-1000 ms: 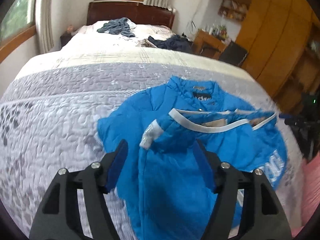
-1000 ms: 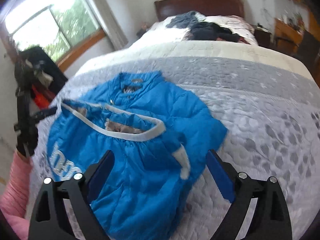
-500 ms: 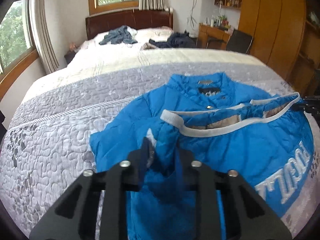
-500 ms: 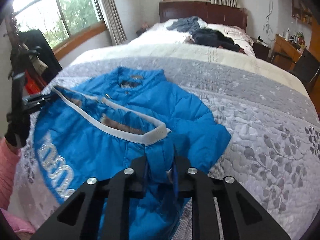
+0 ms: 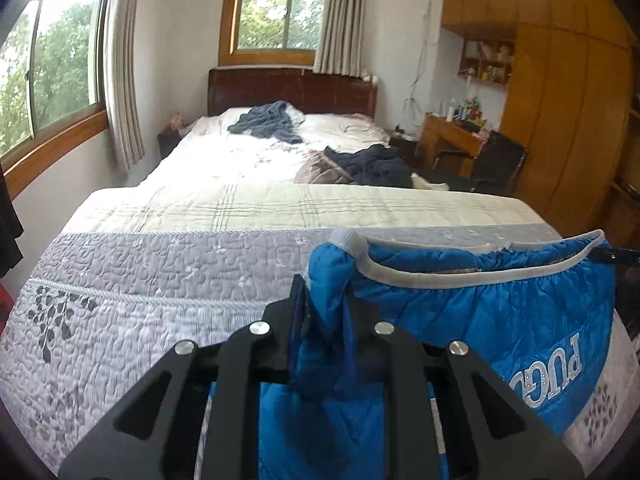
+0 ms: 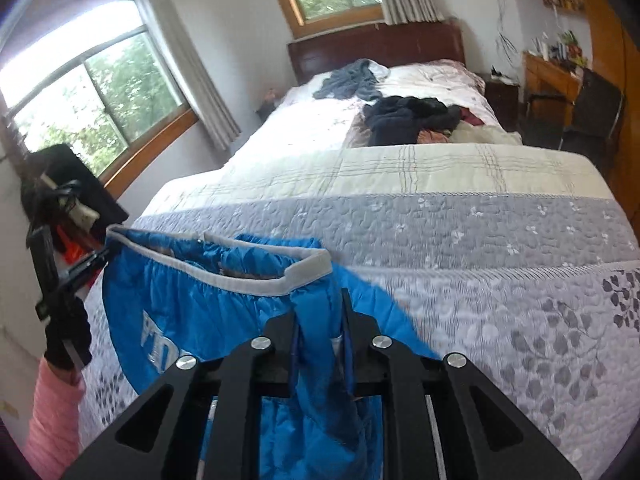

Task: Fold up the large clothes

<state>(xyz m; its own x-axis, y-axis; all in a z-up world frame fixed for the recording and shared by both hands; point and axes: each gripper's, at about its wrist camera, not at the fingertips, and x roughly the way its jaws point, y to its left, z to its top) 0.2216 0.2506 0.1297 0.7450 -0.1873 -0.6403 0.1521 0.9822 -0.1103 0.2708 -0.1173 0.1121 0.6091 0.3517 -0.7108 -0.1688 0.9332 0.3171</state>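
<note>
Above the bed (image 5: 140,300), the left tool (image 5: 326,320) and right tool (image 6: 320,320) each clamp the lifted blue jacket (image 5: 500,312); only the right view shows a pink sleeve (image 6: 52,412).

Grey quilted bedspread (image 5: 132,280) with leaf print across the near bed, a cream plaid band (image 5: 280,208) beyond it. Farther back, a white sheet (image 5: 224,156) strewn with a grey-blue garment (image 5: 266,120) near the dark wooden headboard (image 5: 292,90) and a dark heap of clothes (image 6: 408,118) to the right. Two wood-framed windows (image 5: 276,8) with pale curtains (image 5: 122,64), green trees outside. At right, a wooden desk (image 5: 452,140) crowded with small items, a dark chair (image 5: 498,162) beside it, tall wooden wardrobe (image 5: 568,120) along the wall, small shelf (image 5: 486,60) above.
</note>
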